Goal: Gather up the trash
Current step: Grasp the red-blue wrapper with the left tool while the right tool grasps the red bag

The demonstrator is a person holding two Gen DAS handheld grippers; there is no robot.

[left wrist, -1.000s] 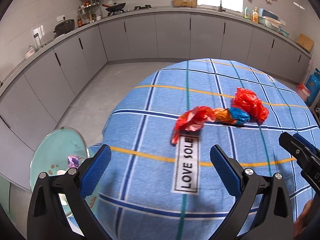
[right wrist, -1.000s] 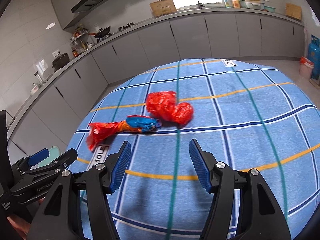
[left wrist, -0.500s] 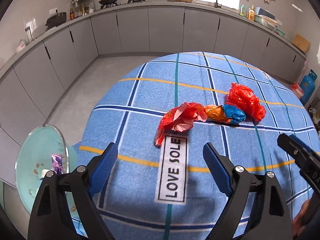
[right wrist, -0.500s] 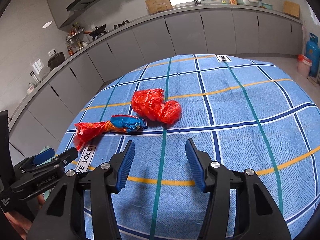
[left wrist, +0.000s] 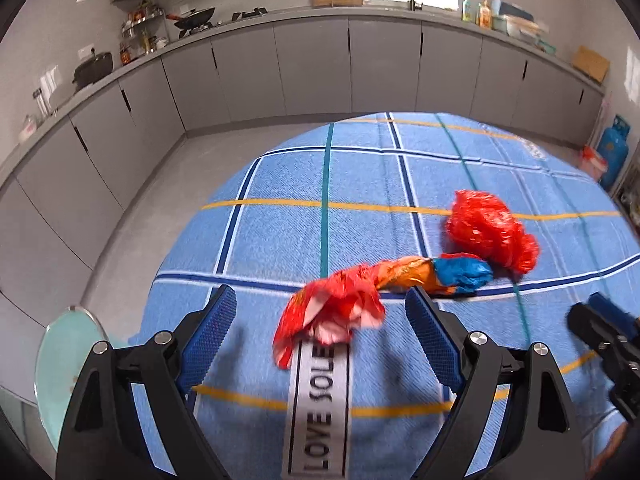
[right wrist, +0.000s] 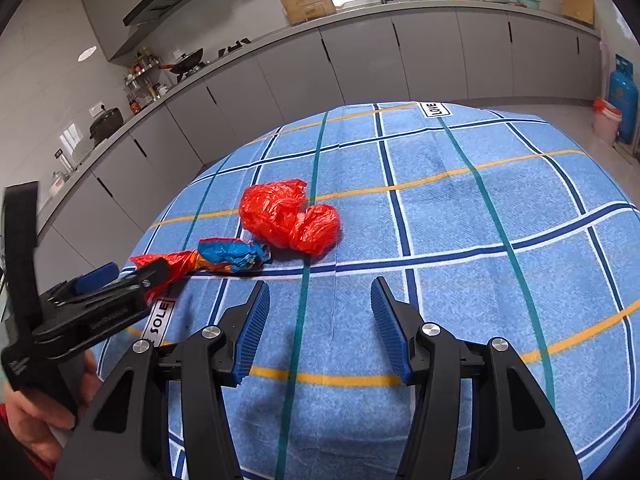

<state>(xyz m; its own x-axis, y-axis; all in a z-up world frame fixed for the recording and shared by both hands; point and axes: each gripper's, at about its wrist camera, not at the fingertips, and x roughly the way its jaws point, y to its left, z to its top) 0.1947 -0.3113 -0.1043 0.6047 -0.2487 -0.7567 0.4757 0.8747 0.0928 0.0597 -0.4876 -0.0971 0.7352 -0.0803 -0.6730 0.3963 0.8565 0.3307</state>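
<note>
Crumpled trash on the checked table (left wrist: 280, 232)

Left tongs (left wrist: 320, 320) gape around the twisted red-orange-blue wrapper (left wrist: 384, 284); right tongs (right wrist: 318, 320) half-open, empty, near the red plastic bag (right wrist: 290, 218).

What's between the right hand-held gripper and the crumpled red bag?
Nothing. In the right wrist view only bare blue checked tablecloth lies between the right hand-held gripper and the crumpled red bag.

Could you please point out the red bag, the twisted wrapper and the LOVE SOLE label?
red bag (right wrist: 290, 220), right wrist view, middle.
twisted wrapper (left wrist: 404, 274), left wrist view, orange middle.
LOVE SOLE label (left wrist: 320, 408), left wrist view, lettering.
</note>
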